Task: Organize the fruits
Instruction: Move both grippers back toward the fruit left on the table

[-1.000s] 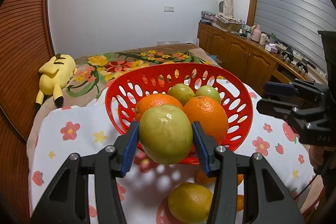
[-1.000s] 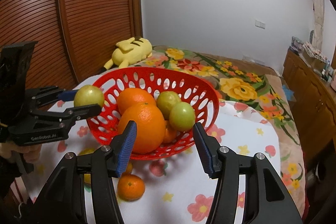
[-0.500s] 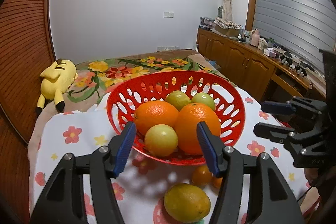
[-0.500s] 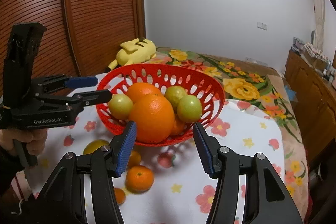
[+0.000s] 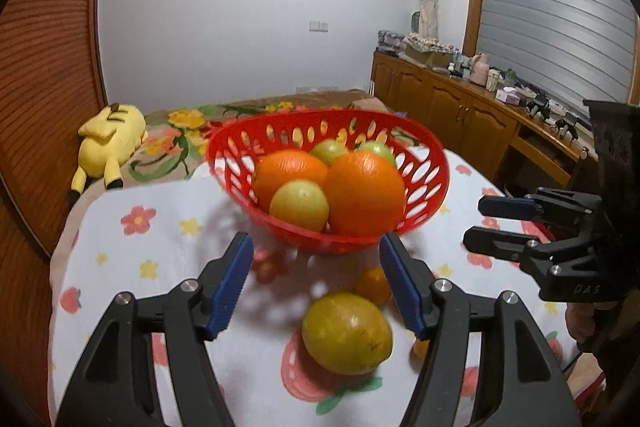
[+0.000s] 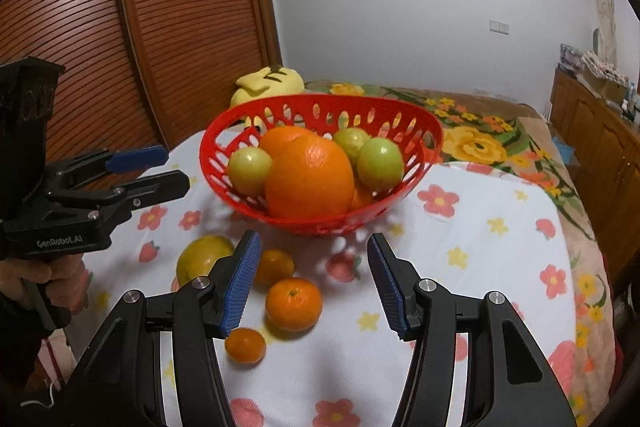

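A red slotted basket (image 5: 424,187) (image 6: 216,163) stands on the flowered cloth, holding two big oranges and three green fruits. One green fruit (image 5: 299,199) (image 6: 249,171) rests at the basket's near left side. My left gripper (image 5: 315,241) (image 6: 174,169) hovers just short of the basket, its jaws opening with nothing between the pads. My right gripper (image 6: 313,238) (image 5: 476,221) is open and empty above the cloth. Below it lie three small tangerines (image 6: 294,303) and a yellow lemon-like fruit (image 5: 347,333) (image 6: 204,259).
A yellow plush toy (image 5: 110,139) lies on the bedspread behind the table's left corner. Wooden cabinets (image 5: 460,119) with clutter line the right wall. A slatted wooden door (image 6: 120,27) stands at the left. A hand (image 6: 28,275) grips the left tool's handle.
My left gripper let go of the green fruit, which now lies in the basket, then drew back with wider jaws. My right gripper sank toward the tangerines on the cloth.
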Action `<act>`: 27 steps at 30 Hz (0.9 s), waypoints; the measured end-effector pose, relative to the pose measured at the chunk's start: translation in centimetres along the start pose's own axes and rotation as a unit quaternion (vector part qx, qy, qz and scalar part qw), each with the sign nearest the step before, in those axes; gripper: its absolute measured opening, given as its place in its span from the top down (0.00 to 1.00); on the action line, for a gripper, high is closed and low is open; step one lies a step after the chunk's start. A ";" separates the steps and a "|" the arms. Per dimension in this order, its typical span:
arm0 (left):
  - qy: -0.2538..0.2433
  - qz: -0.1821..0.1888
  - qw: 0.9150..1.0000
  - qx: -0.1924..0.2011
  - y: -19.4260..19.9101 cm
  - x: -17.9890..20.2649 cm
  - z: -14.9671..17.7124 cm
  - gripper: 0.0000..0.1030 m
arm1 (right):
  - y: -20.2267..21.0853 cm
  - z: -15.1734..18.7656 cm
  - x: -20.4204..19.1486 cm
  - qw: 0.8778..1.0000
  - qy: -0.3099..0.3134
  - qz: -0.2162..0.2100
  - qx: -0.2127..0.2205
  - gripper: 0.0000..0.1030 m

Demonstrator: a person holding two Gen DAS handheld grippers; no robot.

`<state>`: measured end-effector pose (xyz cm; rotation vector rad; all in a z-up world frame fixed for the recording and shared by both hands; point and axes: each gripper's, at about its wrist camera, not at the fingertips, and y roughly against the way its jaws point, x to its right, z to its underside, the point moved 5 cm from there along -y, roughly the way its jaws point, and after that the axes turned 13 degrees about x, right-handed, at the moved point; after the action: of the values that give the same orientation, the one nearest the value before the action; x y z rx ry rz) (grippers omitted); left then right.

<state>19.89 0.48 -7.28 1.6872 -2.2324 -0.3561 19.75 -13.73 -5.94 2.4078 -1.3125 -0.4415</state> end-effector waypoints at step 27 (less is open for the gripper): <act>0.029 0.003 0.999 -0.030 -0.1 0.2 5.4 0.35 | -2.0 4.5 -1.3 0.999 -0.016 -0.011 -0.050 0.45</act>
<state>17.78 0.27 -12.25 1.6384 -2.1629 -0.3632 18.60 -12.29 -10.71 2.3450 -1.2477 -0.5411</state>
